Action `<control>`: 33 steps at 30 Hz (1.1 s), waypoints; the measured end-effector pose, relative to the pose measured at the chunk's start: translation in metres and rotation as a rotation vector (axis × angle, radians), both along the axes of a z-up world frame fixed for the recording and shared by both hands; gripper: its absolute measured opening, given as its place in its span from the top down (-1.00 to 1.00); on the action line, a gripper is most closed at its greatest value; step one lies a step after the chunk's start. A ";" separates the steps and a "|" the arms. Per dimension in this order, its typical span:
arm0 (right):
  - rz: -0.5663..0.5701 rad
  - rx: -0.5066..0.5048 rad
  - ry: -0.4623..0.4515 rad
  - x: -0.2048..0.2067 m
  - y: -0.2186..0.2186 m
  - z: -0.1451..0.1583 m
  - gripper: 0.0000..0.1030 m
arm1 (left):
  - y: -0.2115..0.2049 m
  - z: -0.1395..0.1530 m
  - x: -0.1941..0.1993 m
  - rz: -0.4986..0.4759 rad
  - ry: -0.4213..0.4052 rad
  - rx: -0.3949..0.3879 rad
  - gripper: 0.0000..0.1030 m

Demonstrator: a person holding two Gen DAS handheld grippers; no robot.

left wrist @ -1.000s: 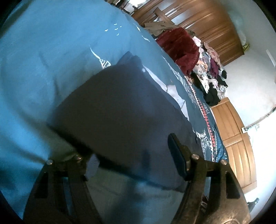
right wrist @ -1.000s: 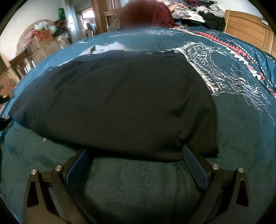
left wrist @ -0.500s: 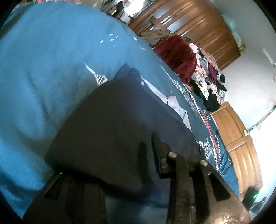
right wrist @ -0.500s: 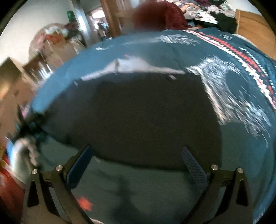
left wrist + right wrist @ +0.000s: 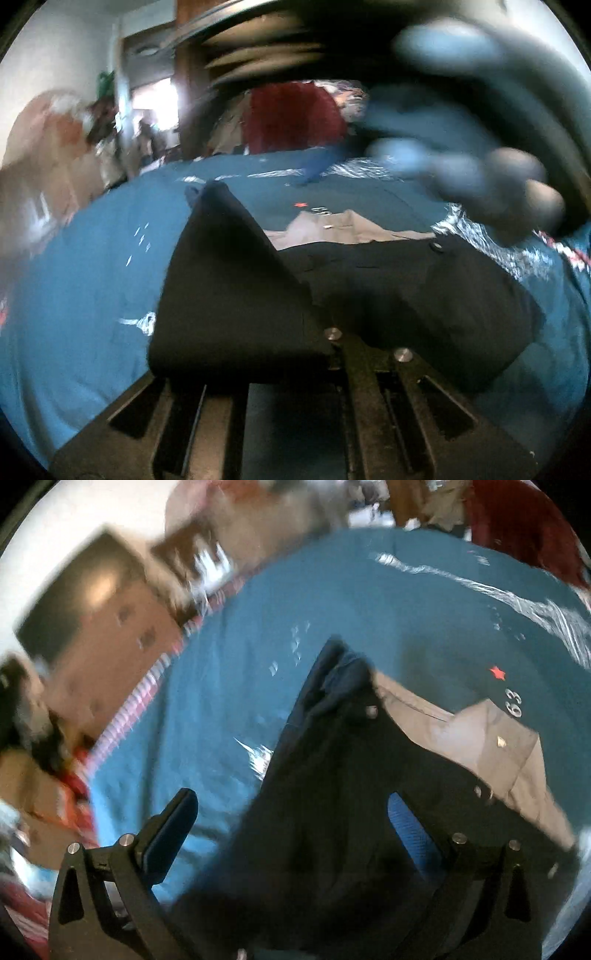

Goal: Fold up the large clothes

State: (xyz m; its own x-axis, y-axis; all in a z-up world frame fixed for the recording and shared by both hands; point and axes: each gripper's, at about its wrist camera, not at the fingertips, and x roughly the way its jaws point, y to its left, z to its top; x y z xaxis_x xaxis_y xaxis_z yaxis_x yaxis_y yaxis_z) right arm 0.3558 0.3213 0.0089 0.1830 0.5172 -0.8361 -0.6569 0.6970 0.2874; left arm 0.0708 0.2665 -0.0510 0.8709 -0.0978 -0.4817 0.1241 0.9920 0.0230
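Observation:
A dark navy garment [image 5: 406,295] lies folded on the teal bed cover [image 5: 92,277], with a pale grey piece [image 5: 343,229] showing at its far edge. My left gripper [image 5: 328,347] is shut on the garment's near left part, and the cloth rises from it in a dark peak [image 5: 229,277] that hides the left finger. In the right wrist view the same garment [image 5: 332,830] lies under and between the fingers of my right gripper [image 5: 291,827], which is open, its blue pads [image 5: 410,830] wide apart. The pale piece [image 5: 480,746] lies to the right.
A blurred blue gloved hand [image 5: 461,177] with dark gear hangs at the upper right. A dark red heap [image 5: 291,118] sits past the bed's far edge. Brown furniture [image 5: 96,635] and boxes stand off the bed's left side. The cover bears white patterns [image 5: 517,602].
My left gripper has gone from open to shut on the garment's edge and raised it. Both views swung round sharply. The right gripper stayed open and moved over the garment's left end.

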 end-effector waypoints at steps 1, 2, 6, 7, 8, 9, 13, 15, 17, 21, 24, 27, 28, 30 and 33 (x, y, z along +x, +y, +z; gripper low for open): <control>-0.006 -0.054 0.001 0.006 0.007 -0.011 -0.99 | -0.002 -0.001 -0.001 -0.013 -0.003 0.012 0.93; -0.012 -0.106 0.011 0.012 0.011 -0.025 -0.94 | -0.005 -0.002 0.000 -0.023 -0.003 0.022 0.93; -0.081 -0.026 0.103 0.027 -0.021 -0.053 0.05 | -0.015 -0.002 0.002 -0.078 -0.002 0.060 0.93; -0.119 0.044 0.114 0.028 -0.042 -0.054 0.35 | -0.019 -0.001 0.003 -0.100 -0.002 0.064 0.93; -0.166 0.121 0.115 0.027 -0.068 -0.053 0.43 | -0.024 0.000 0.002 -0.121 -0.003 0.067 0.93; -0.204 0.173 0.118 0.024 -0.091 -0.053 0.49 | -0.031 0.001 0.001 -0.153 -0.004 0.070 0.93; -0.355 0.292 0.117 0.000 -0.201 -0.070 0.64 | -0.085 -0.001 -0.005 -0.338 0.018 0.082 0.91; -0.424 0.310 0.130 -0.011 -0.254 -0.086 0.65 | -0.115 -0.014 -0.007 -0.435 0.052 0.090 0.85; -0.489 0.313 0.169 -0.015 -0.297 -0.109 0.65 | -0.144 -0.029 -0.004 -0.503 0.104 0.099 0.78; -0.585 0.326 0.251 -0.013 -0.357 -0.154 0.76 | -0.183 -0.040 0.000 -0.574 0.166 0.137 0.76; -0.579 0.353 0.227 -0.015 -0.374 -0.151 0.80 | -0.186 -0.025 0.001 -0.578 0.154 0.118 0.76; -0.551 0.379 0.162 -0.019 -0.387 -0.130 0.80 | -0.185 -0.006 0.001 -0.578 0.121 0.084 0.76; -0.550 0.393 0.155 -0.019 -0.394 -0.127 0.81 | -0.188 -0.005 0.002 -0.583 0.119 0.068 0.76; -0.561 0.393 0.206 -0.011 -0.410 -0.142 0.81 | -0.211 -0.023 0.005 -0.593 0.164 0.060 0.72; -0.597 0.359 0.278 -0.002 -0.424 -0.177 0.82 | -0.239 -0.069 0.024 -0.619 0.276 0.127 0.61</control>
